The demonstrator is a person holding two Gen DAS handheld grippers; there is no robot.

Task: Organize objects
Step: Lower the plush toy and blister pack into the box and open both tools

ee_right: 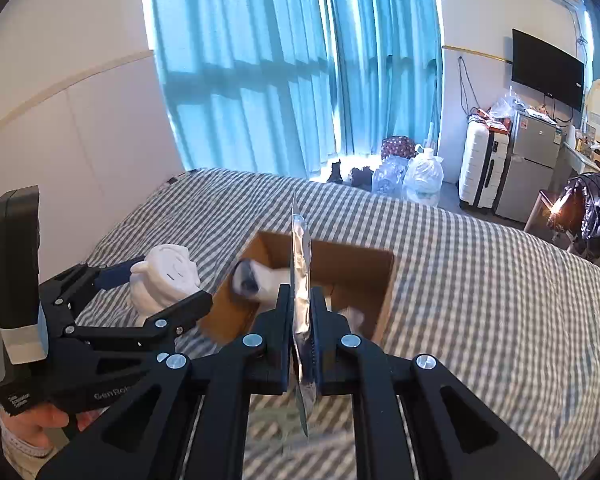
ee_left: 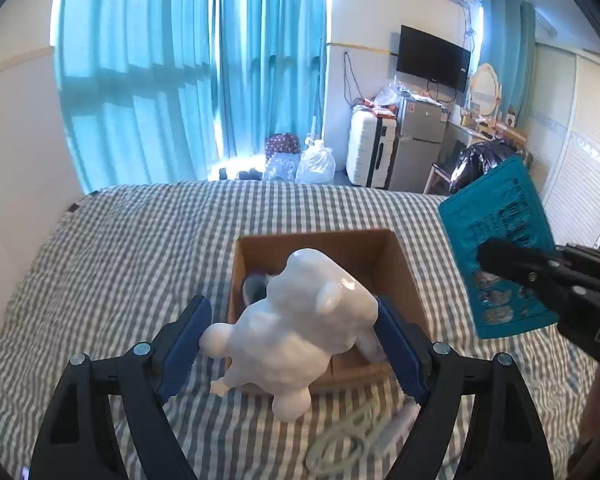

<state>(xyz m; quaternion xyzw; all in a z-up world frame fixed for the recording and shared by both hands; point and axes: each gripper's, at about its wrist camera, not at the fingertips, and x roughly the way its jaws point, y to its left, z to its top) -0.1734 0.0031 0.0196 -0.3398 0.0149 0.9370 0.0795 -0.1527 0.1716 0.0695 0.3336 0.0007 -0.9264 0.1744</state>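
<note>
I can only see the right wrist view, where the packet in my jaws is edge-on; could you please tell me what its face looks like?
Observer: The packet is teal, with dark printing and round pictures near its lower end.
Operator: Thank you. Where does the white figurine hang relative to the cardboard box?
Observer: The white figurine hangs over the near wall of the cardboard box, between the blue pads of the left gripper.
Operator: Is anything lying on the bed in front of the box?
Observer: What looks like a coiled white cable, blurred, lies on the checked bedsheet on the near side of the box.
</note>
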